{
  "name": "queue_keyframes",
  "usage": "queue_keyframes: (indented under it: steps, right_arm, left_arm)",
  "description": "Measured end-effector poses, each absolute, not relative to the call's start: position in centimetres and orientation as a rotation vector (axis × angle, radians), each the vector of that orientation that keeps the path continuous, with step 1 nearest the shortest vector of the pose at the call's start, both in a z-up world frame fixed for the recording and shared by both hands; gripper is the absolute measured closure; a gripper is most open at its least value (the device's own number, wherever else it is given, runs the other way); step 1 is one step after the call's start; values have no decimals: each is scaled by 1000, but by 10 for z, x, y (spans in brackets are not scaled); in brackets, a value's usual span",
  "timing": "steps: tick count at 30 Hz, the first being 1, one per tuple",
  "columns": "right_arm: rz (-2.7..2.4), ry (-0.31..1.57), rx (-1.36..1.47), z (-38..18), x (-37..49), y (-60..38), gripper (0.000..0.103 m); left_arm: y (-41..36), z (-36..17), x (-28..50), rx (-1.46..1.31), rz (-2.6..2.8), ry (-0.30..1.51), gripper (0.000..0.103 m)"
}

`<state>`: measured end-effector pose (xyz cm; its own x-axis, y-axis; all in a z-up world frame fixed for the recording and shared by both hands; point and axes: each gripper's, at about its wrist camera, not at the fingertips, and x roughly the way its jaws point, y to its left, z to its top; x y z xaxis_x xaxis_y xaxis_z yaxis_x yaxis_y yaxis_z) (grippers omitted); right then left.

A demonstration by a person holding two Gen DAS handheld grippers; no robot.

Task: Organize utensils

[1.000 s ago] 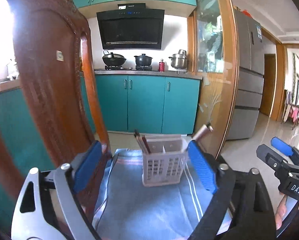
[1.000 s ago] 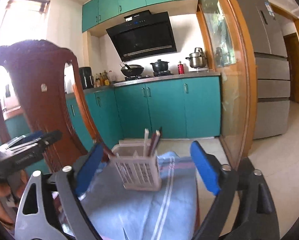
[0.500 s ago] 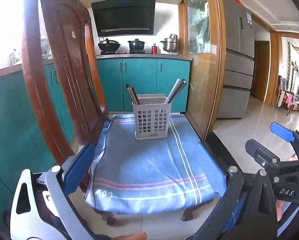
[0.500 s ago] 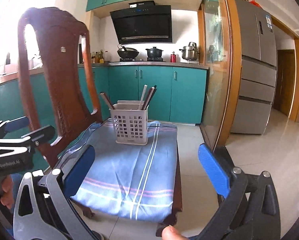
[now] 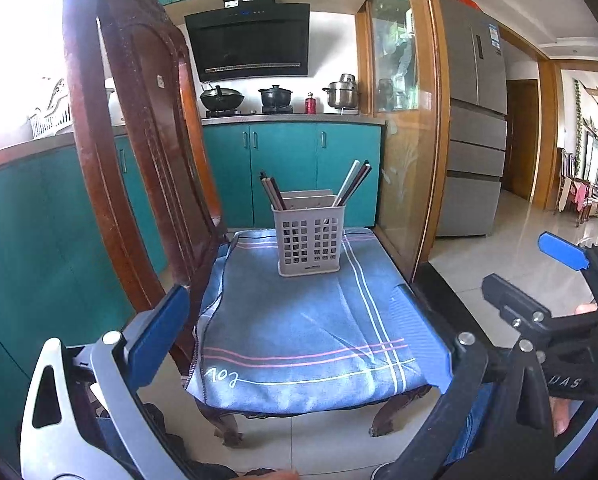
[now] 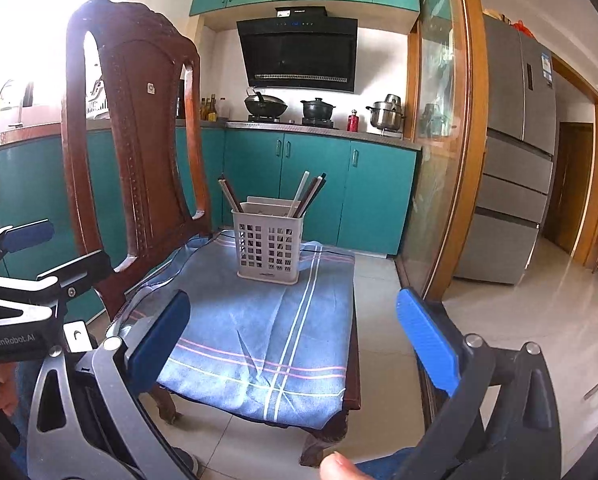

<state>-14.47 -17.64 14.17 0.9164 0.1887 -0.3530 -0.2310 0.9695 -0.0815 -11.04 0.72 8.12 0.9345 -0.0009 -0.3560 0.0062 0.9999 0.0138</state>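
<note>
A white perforated utensil basket (image 5: 309,239) stands upright at the far end of a small table covered with a blue striped cloth (image 5: 299,320). Chopsticks (image 5: 273,192) lean out of its left side and more chopsticks (image 5: 353,182) out of its right side. It also shows in the right wrist view (image 6: 267,249) on the cloth (image 6: 259,328). My left gripper (image 5: 295,340) is open and empty, held back off the table's near edge. My right gripper (image 6: 295,340) is open and empty, also back from the near edge, to the right of the left one.
A tall dark wooden chair back (image 5: 139,140) stands along the table's left side. A glass partition with a wood frame (image 5: 415,140) rises close on the right. Teal kitchen cabinets (image 5: 291,168) and a fridge (image 5: 475,140) are behind. Tiled floor (image 6: 499,320) lies to the right.
Both grippers have pulled back and up from close to the basket to beyond the table's near edge. The basket and chopsticks have stayed put.
</note>
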Motion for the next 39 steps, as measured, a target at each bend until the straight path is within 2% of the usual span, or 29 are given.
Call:
queue_keyframes:
  steps: [39]
  right_arm:
    - [201, 361, -128, 141, -142, -173, 3]
  left_arm:
    - [6, 72, -112, 28, -21, 392, 3]
